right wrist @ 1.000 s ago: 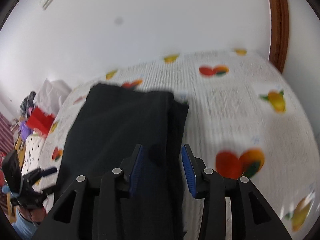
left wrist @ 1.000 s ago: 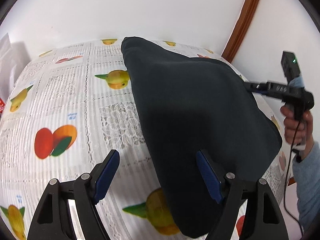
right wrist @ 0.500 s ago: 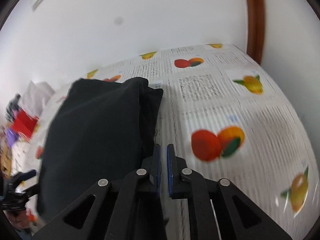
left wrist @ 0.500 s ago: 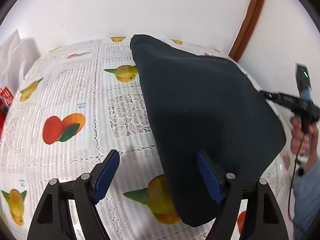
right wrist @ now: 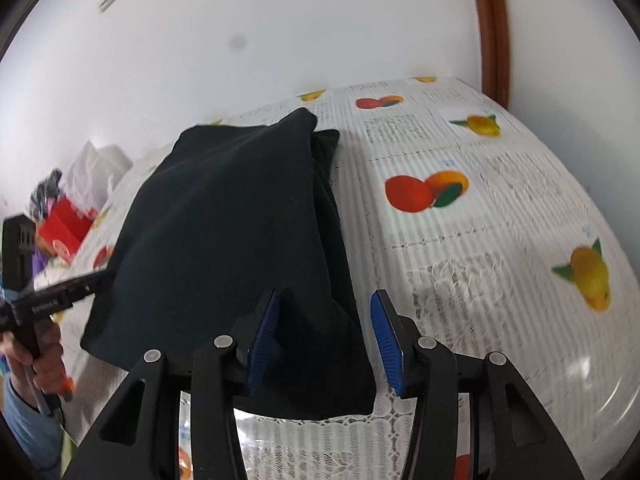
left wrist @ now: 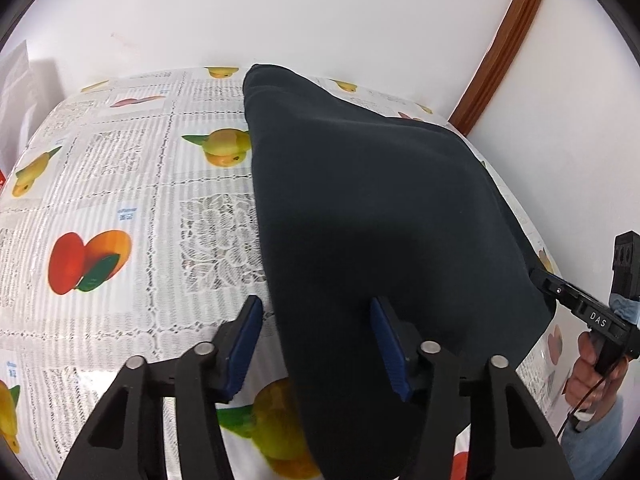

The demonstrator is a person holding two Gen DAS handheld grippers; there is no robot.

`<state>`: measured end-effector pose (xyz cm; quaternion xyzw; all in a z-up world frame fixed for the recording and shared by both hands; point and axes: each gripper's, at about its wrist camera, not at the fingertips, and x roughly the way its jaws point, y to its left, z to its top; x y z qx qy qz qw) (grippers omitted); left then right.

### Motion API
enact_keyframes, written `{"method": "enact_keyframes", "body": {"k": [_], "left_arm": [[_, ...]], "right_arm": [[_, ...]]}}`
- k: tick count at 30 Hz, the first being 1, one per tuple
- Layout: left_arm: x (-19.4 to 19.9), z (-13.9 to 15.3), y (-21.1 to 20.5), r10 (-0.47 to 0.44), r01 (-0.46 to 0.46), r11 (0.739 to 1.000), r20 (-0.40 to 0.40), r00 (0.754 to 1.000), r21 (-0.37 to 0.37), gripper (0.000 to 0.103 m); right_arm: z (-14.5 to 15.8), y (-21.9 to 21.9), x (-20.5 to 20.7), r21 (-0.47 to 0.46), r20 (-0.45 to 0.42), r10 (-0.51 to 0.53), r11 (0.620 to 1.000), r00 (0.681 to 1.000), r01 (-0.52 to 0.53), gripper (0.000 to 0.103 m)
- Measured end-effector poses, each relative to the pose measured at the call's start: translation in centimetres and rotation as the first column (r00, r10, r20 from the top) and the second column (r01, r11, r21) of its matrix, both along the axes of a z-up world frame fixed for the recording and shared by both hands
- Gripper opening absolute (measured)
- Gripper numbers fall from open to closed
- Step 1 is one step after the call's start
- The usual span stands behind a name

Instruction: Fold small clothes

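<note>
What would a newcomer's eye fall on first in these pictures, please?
A dark folded garment lies across the middle of a fruit-printed tablecloth. The left gripper, closing, straddles its near edge; the right gripper, opening, straddles the opposite corner.

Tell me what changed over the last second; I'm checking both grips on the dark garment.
The right gripper clamped shut beside the dark garment, then shifted; its jaws are now opening with a garment corner between them. The left gripper jaws are closing, narrower than before, around the garment's near edge. The garment stays folded on the fruit-print tablecloth.
</note>
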<state>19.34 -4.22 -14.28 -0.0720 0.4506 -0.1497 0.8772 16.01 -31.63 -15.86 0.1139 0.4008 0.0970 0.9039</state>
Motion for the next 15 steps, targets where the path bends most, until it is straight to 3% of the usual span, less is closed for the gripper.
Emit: {"method": "enact_keyframes", "body": {"k": [4, 7, 15], "left_arm": [[0.0, 0.1, -0.5, 0.007, -0.008, 1.0, 0.013, 1.0, 0.022, 0.037], [-0.1, 0.2, -0.2, 0.02, -0.02, 0.999, 0.026, 0.999, 0.027, 0.026], [0.2, 0.3, 1.6, 0.041, -0.042, 0.999, 0.041, 0.998, 0.015, 0.021]], "right_arm": [[-0.2, 0.7, 0.1, 0.008, 0.011, 0.015, 1.0, 1.0, -0.015, 0.022], [0.1, 1.6, 0.0, -0.043, 0.041, 0.01, 0.999, 0.999, -0.008, 0.012], [0.2, 3.2, 2.2, -0.038, 0.055, 0.009, 0.999, 0.998, -0.007, 0.011]]}}
